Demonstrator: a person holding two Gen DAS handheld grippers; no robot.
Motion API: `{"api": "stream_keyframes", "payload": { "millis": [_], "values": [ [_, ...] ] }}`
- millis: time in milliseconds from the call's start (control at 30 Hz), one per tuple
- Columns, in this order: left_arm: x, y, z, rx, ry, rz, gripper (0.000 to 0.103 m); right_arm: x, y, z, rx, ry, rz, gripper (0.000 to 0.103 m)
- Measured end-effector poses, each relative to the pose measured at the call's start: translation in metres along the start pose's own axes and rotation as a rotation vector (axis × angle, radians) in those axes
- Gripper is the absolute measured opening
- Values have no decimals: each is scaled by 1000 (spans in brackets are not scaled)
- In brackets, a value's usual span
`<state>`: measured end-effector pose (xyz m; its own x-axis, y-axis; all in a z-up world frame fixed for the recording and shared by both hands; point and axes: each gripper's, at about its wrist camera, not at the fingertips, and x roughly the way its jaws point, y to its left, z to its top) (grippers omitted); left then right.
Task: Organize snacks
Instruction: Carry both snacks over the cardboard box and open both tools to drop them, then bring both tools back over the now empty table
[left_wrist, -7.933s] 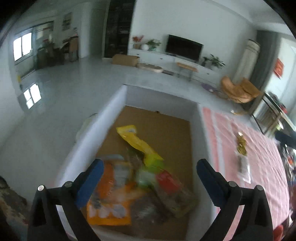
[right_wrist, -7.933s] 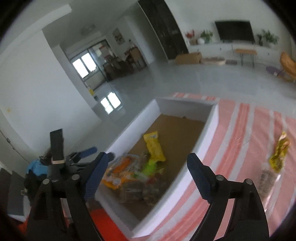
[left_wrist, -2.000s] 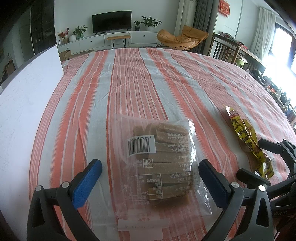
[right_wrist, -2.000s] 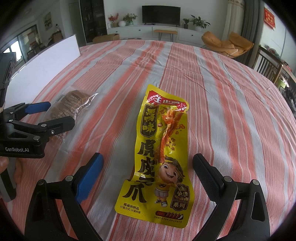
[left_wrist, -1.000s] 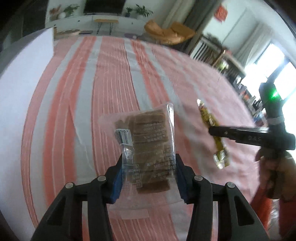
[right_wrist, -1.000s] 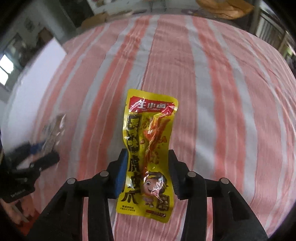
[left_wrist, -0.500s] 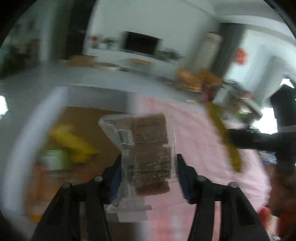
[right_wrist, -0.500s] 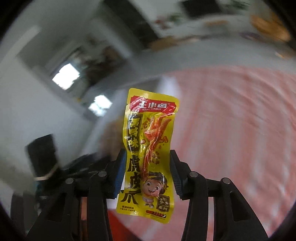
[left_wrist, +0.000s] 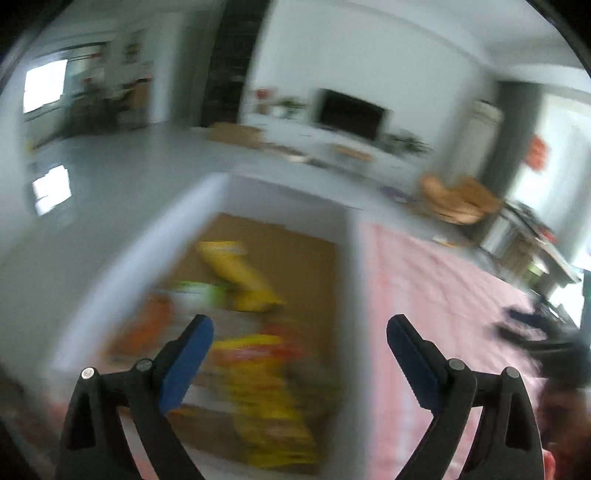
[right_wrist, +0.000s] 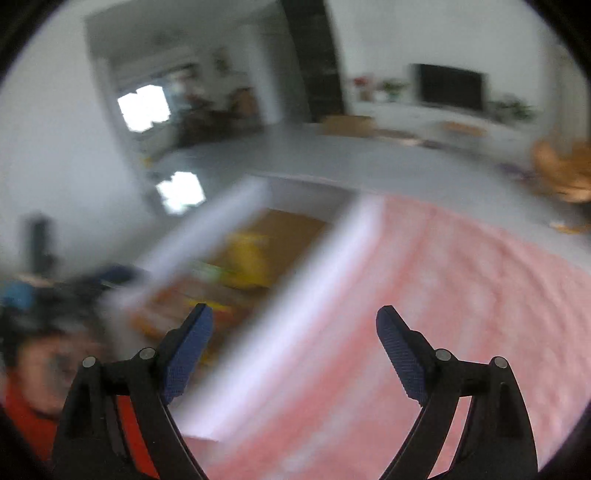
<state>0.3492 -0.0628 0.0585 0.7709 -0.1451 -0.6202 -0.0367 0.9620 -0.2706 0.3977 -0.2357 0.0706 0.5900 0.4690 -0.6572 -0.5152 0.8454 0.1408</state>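
Both views are blurred by motion. A white-walled box (left_wrist: 349, 280) with a brown cardboard floor holds several snack packets, among them a yellow packet (left_wrist: 273, 391) at the near end and another yellow one (left_wrist: 236, 273) further in. My left gripper (left_wrist: 299, 332) hangs above the box, jaws opening wide, nothing between them. My right gripper (right_wrist: 293, 325) is over the box's right wall (right_wrist: 295, 314) and the striped cloth, jaws opening wide with nothing between them. The clear biscuit bag cannot be made out in the blur.
The box stands at the left edge of a table under a red-and-white striped cloth (left_wrist: 436, 295). The right gripper (left_wrist: 535, 332) and a hand show at the right of the left wrist view. Beyond lie a grey floor, a TV unit (left_wrist: 351, 114) and an orange chair (left_wrist: 458, 199).
Both grippers have let go: the biscuit bag is gone from the left jaws and the yellow packet from the right. Both jaws now stand wide over the box.
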Motion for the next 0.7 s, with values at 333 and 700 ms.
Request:
{"api": "stream_keyframes", "payload": {
  "millis": [333, 700],
  "values": [
    [125, -205, -124, 196, 377, -353, 101, 3, -184, -167, 261, 184, -495, 92],
    [197, -243, -144, 336, 300, -169, 102, -7, -213, -204, 319, 136, -539, 92]
  ]
}}
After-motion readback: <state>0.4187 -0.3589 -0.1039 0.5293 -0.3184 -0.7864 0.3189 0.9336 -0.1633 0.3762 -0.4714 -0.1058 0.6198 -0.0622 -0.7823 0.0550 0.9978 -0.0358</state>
